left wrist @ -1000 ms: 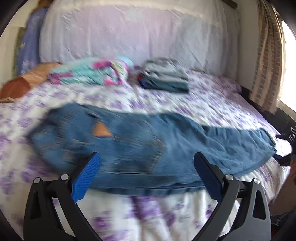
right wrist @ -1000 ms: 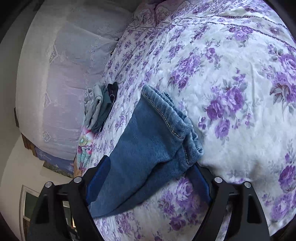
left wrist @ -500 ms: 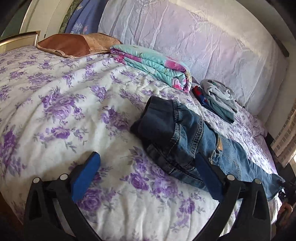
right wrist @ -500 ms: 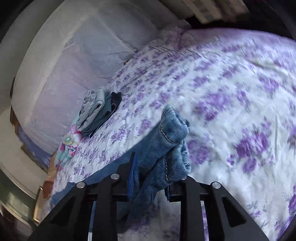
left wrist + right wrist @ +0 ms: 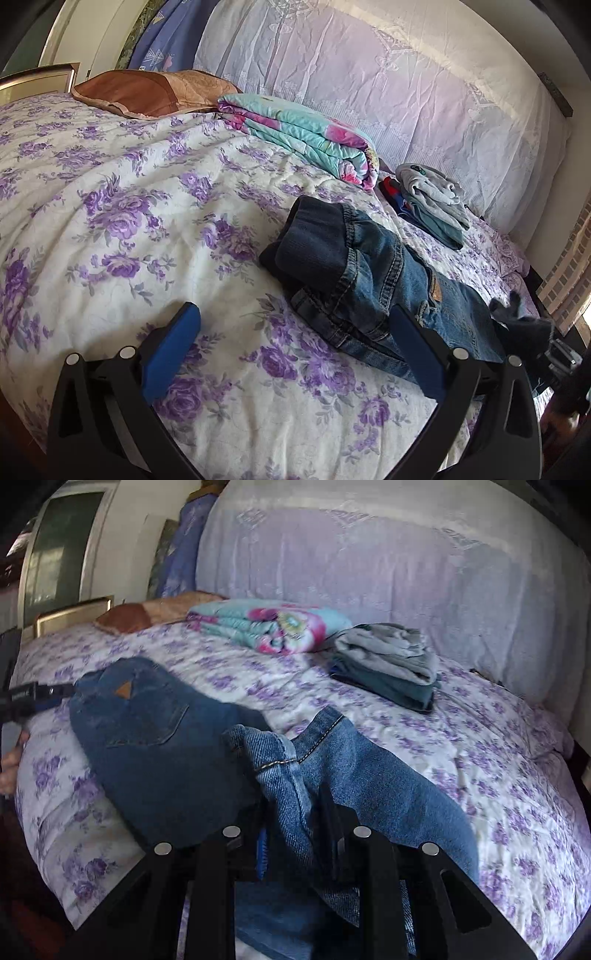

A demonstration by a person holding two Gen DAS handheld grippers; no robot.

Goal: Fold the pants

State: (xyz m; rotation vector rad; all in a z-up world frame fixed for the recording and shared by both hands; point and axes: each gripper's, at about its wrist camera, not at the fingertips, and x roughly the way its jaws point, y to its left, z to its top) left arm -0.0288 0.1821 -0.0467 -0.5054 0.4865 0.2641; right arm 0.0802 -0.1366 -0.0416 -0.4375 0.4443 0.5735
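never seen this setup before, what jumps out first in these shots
The blue jeans sprawled across the purple-flowered bedspread dominate, their leg end pinched in the shut right tongs. The left tongs hang open near the waistband. Behind lie a folded turquoise-and-pink blanket and a stack of folded clothes.

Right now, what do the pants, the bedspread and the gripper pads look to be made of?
Pants: blue denim, by the twill weave, tan topstitching and leather-like patch; the dark waistband looks like ribbed knit. Bedspread: soft matte woven or lightly quilted cloth with a purple floral print; fibre unclear. Left gripper pads: matte blue, rubber or foam probably, on black rigid plastic-looking arms. Right gripper is shut on a hem.
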